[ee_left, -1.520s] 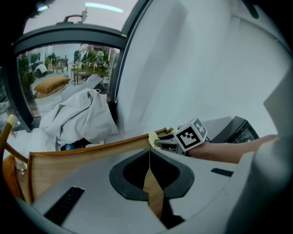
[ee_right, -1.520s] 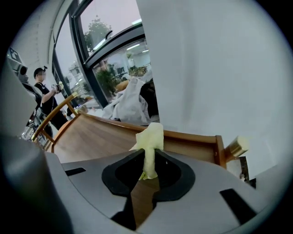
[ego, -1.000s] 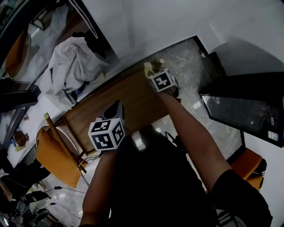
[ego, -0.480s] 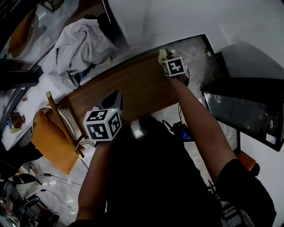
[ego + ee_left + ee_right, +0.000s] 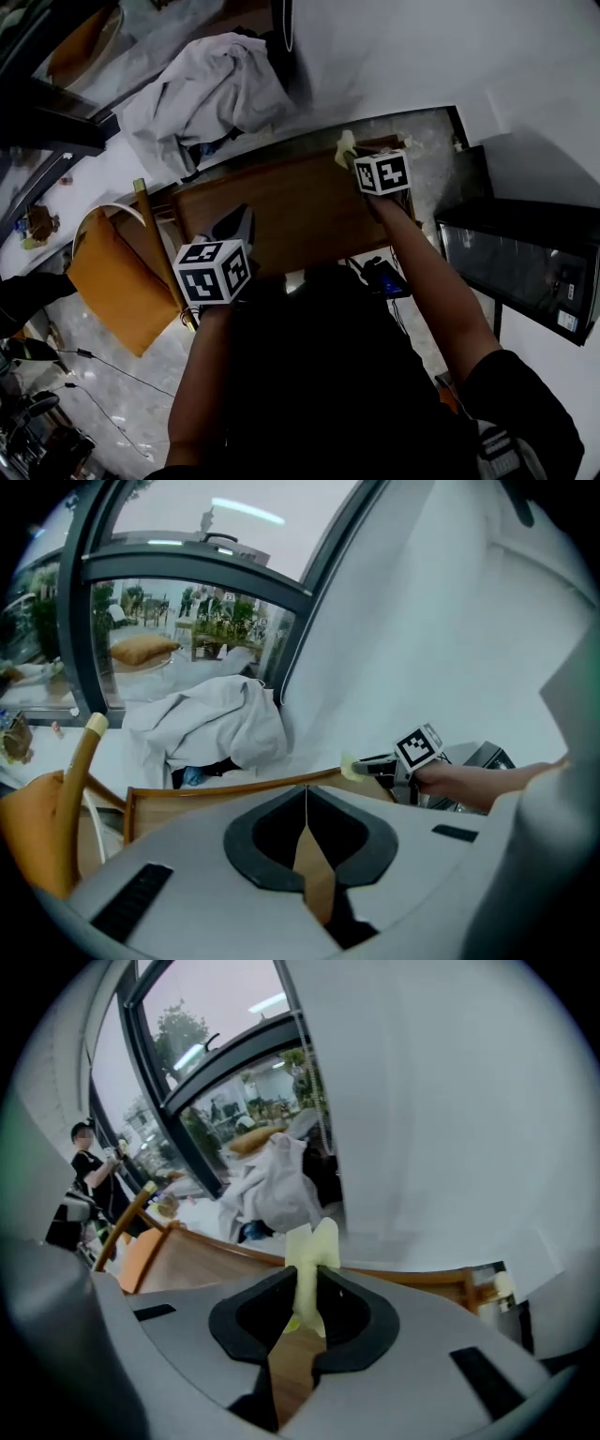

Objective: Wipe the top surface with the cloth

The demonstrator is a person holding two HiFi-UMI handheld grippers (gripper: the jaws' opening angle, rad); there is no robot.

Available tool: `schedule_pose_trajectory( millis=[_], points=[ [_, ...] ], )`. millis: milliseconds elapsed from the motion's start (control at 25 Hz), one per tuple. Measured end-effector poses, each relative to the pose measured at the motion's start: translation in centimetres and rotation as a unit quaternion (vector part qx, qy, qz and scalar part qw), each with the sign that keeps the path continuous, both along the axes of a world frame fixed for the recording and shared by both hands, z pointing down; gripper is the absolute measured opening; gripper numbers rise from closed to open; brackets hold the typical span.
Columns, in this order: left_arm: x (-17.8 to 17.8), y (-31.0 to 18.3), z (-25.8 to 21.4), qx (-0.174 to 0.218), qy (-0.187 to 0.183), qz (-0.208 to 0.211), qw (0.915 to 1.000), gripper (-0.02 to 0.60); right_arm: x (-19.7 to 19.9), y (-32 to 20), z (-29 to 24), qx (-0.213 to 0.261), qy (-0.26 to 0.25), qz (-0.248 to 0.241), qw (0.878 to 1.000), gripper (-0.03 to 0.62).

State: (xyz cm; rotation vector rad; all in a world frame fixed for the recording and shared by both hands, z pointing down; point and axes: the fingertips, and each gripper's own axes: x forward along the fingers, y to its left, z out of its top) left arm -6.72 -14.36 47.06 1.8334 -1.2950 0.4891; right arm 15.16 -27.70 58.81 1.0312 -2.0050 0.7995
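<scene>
The top surface is a small brown wooden table [image 5: 281, 202]. My right gripper [image 5: 352, 157] is at the table's far right corner, shut on a pale yellow cloth [image 5: 344, 146]. In the right gripper view the cloth [image 5: 309, 1246] sticks up between the closed jaws [image 5: 307, 1279], above the wood [image 5: 202, 1260]. My left gripper [image 5: 238, 223] hovers over the near left part of the table. Its jaws [image 5: 305, 794] are shut with nothing in them. From the left gripper view the right gripper [image 5: 372, 766] and its cloth [image 5: 351, 768] show across the table [image 5: 216, 792].
A pile of white fabric [image 5: 206, 94] lies beyond the table's far edge by a window. An orange chair [image 5: 112, 272] stands at the left. A black cabinet [image 5: 525, 253] is on the right, and a white wall behind. A person [image 5: 89, 1171] stands far left.
The head view has swung, so the table sits more to the right. The right gripper stays with the cloth at the far right corner. The left gripper stays shut over the near left.
</scene>
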Motion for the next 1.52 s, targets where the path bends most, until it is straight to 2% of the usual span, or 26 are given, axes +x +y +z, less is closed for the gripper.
schedule_pose_trajectory(
  millis=[120,320,440,640,840,1040,1160,1280,1520],
  points=[
    [-3.0,1.2,-0.2,-0.002,-0.001,-0.018,0.9998,0.014,-9.3,3.9,-0.9,-0.021,-0.079,-0.054,0.995,0.067],
    [-8.5,3.5,-0.6,-0.002,-0.012,-0.043,0.999,0.014,-25.0,10.3,-2.4,-0.052,-0.169,-0.155,0.972,0.067],
    [-11.5,5.4,-1.3,0.005,-0.034,-0.051,0.9981,0.014,-31.6,13.0,-1.7,-0.07,-0.188,-0.193,0.961,0.067],
    [-15.6,8.3,-1.3,0.004,-0.038,-0.051,0.998,0.014,-38.6,15.2,1.2,-0.085,-0.17,-0.224,0.956,0.067],
    [-18.4,10.8,-0.5,-0.007,-0.033,-0.05,0.9982,0.014,-42.1,16.5,4.3,-0.096,-0.143,-0.239,0.956,0.067],
    [-19.5,11.1,0.3,-0.015,-0.029,-0.041,0.9986,0.014,-43.5,16.6,5.9,-0.083,-0.118,-0.256,0.956,0.067],
    [-19.0,10.2,0.4,-0.012,-0.028,-0.03,0.9991,0.014,-43.3,16.6,6.3,-0.071,-0.096,-0.273,0.954,0.067],
    [-17.9,9.0,0.2,-0.008,-0.032,-0.016,0.9993,0.014,-41.9,16.2,6.9,-0.069,-0.079,-0.268,0.958,0.067],
    [-15.5,7.4,-0.3,-0.004,-0.027,-0.002,0.9996,0.014,-39.5,15.6,6.9,-0.065,-0.088,-0.268,0.957,0.067]
  ],
)
